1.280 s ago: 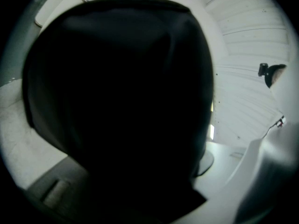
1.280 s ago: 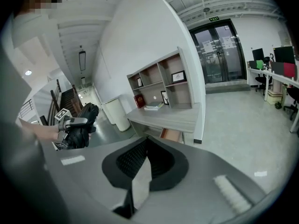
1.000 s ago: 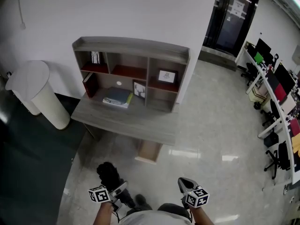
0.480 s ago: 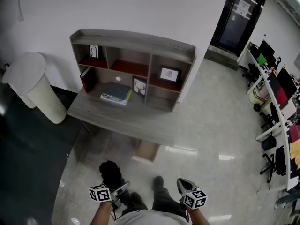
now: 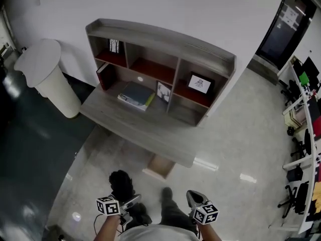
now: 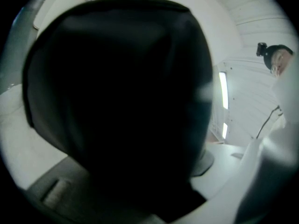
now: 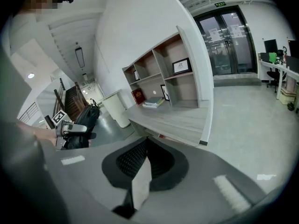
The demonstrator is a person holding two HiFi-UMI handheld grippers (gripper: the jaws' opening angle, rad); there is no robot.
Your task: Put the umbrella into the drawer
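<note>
A black folded umbrella [image 5: 121,184] is clamped in my left gripper [image 5: 131,201], low in the head view; its dark fabric [image 6: 121,101] fills the left gripper view and hides the jaws. The right gripper view shows the same umbrella [image 7: 88,116] at the left. My right gripper [image 5: 192,199] hangs beside it with its jaws together and nothing in them [image 7: 145,164]. Ahead stands the grey desk [image 5: 125,122]. A light wooden drawer [image 5: 159,165] sticks out below the desk's front edge, still some way from both grippers.
A shelf unit [image 5: 160,59] on the desk holds books [image 5: 135,93] and a framed picture [image 5: 199,83]. A white column-shaped bin [image 5: 47,82] stands left of the desk. The person's shoe [image 5: 167,195] is on the glossy floor. Office chairs and desks [image 5: 301,149] line the right.
The person has stepped toward the desk and a foot has come into view. The desk now sits turned in the head view. Both grippers keep their places, the umbrella still held.
</note>
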